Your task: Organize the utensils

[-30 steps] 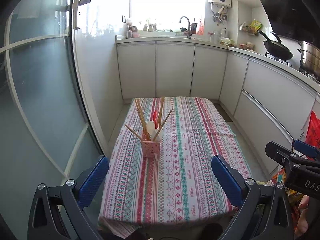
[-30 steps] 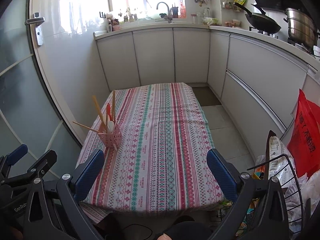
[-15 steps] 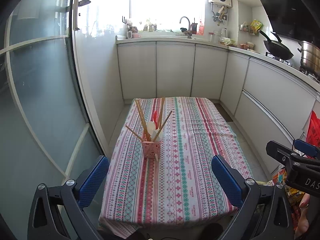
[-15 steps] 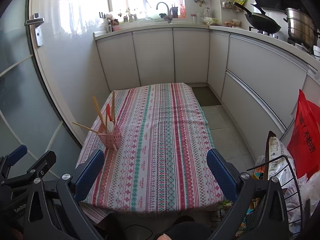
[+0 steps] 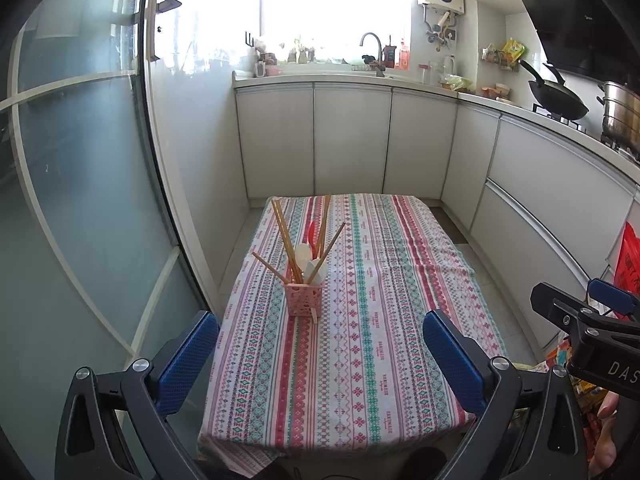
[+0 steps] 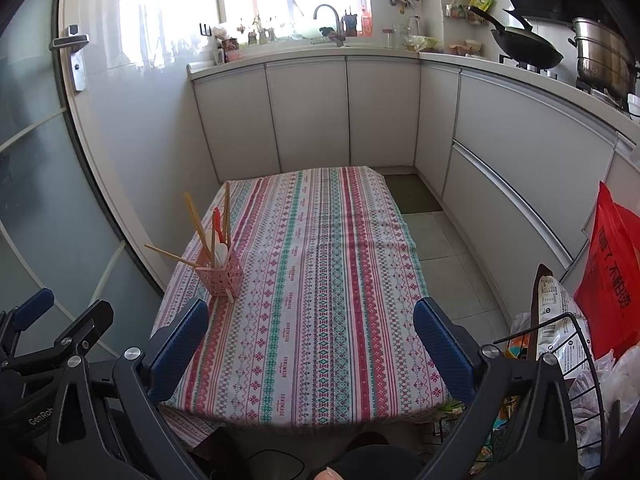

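Chopsticks (image 5: 285, 238) and spoons (image 5: 305, 258) are stood in a light pink holder (image 5: 303, 299) at the counter's (image 5: 400, 320) left side. Thin, stiff sticks are best pinched mid-shaft. Left gripper (image 5: 320, 354) and right gripper (image 6: 310, 342) are held wide, empty.

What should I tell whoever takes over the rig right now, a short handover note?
Left gripper: open, empty, held back at the near end of the table.
Right gripper: open, empty, also at the near end.
Pink holder stands upright on the table's left side, with chopsticks, white spoons and a red utensil in it.
Done: every utensil in view is in the holder; nothing loose on the cloth.
Left: chopsticks splay at different angles; perhaps straighten them, otherwise the job looks finished.
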The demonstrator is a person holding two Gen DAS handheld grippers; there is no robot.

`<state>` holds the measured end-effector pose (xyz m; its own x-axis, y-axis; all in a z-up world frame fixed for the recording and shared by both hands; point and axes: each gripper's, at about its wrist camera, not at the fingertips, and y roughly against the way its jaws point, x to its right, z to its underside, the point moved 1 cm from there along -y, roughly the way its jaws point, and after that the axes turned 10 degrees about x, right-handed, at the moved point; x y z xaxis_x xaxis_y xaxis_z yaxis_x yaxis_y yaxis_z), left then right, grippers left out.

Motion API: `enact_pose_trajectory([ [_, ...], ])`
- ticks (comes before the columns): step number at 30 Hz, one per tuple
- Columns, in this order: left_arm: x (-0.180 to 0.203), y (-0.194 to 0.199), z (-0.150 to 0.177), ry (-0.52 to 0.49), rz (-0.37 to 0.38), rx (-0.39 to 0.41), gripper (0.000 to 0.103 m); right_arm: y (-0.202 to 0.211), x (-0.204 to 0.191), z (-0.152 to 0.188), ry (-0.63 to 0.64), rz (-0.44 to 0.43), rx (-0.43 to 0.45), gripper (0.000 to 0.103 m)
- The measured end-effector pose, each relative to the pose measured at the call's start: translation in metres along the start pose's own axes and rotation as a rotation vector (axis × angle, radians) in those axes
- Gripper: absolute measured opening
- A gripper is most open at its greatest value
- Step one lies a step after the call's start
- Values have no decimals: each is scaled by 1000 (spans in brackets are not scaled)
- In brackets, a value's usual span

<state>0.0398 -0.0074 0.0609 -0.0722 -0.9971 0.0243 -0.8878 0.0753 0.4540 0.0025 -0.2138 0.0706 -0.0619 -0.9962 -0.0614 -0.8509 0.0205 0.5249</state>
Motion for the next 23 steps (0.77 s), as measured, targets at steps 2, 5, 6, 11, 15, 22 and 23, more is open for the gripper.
enact_pose_trajectory([
  [2,-1,-1,0,2,-2,0,103,0,0,0,0,-2,-1,103],
  [5,-2,-1,0,2,-5,-1,103,0,0,0,1,-6,1,103],
  [6,-2,-1,-1,2,-5,-1,103,0,0,0,1,-7,1,103],
  [11,-2,-1,-1,6,-4,-1,103,0,0,-1,6,-7,2,103],
  [15,-2,-2,-2,5,-5,-1,103,-1,1,-2,7,-5,2,103],
  [22,-1,-7,-3,8,-4,-6,103,-5,2,-3,8,-9,-1,103],
  [23,-1,-8,-2,8,-4,-8,103,-6,1,-3,10,-10,-3,103],
])
